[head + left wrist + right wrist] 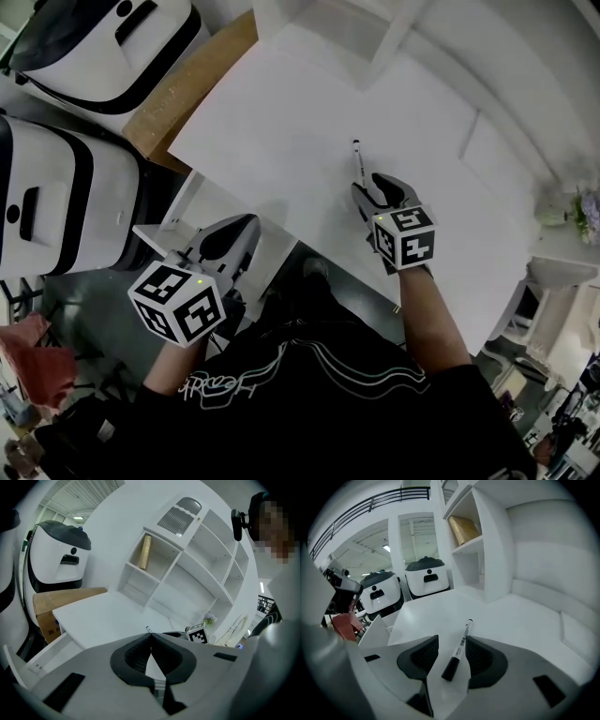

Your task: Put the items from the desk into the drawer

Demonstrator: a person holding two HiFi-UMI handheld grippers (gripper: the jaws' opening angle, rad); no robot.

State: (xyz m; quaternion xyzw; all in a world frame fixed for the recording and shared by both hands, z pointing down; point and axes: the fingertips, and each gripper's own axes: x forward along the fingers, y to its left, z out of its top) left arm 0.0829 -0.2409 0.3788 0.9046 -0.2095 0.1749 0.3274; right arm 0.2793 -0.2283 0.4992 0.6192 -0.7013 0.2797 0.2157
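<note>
A pen [458, 651] lies flat on the white desk [309, 103]. It has a white body and a black cap. The black cap end points back at the person. The thin end points away, toward the white shelves [487, 550]. In the head view the pen [357, 161] runs almost straight away from the person, and its far end leans a little to the left.

The right claw [452, 640] is open wide. The pen lies between its two dark pads [480, 656], nearer the right one. The pads are not squeezing it. In the head view this claw [373, 187] sits low over the desk, just behind the pen.

The left claw [151, 635] is closed, with its tips touching and nothing between them. In the head view it [246, 225] is off the left side of the desk, just beside the white drawer [155, 234] that sticks out there. A brown box [187, 84] stands past the desk's left edge.
</note>
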